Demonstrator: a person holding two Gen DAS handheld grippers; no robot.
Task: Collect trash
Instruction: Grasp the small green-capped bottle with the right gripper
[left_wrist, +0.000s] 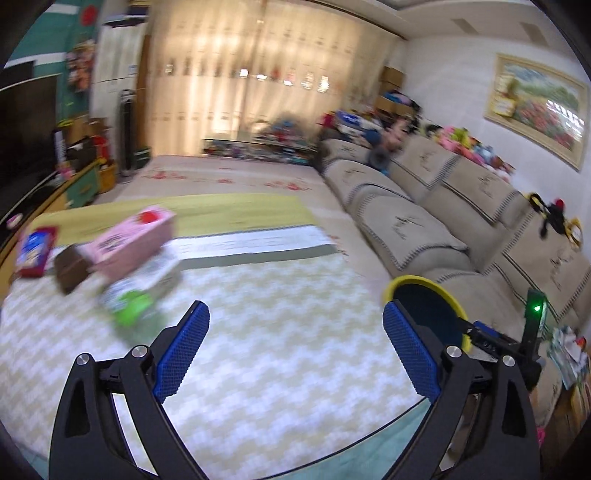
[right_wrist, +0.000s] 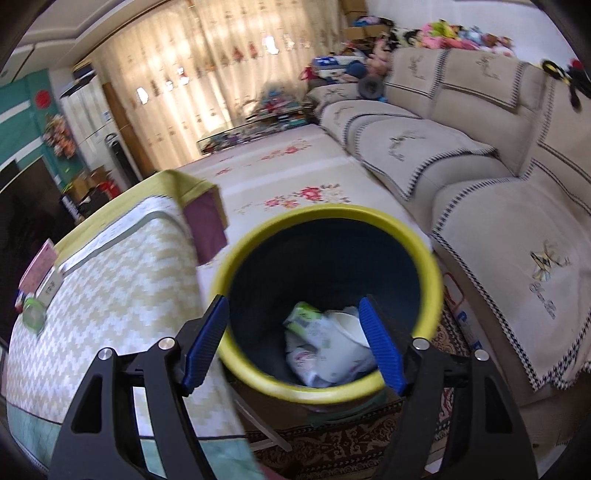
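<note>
Left wrist view: left gripper (left_wrist: 295, 350) spread wide, empty, above the table (left_wrist: 258, 332). Remaining trash, a pink carton (left_wrist: 135, 242), lies far left; likely light, crushable, so pinch across its narrow sides. Right gripper (right_wrist: 295, 347) released, empty, over the bin (right_wrist: 428, 258).

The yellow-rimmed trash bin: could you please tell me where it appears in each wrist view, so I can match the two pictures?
Left wrist view: the trash bin is at lower right, partly hidden behind the left gripper's right finger, past the table's edge.
Right wrist view: the bin fills the centre, seen from above, with crumpled trash inside.
Shared landmark: the beige sofa runs along the right of both views.
</note>
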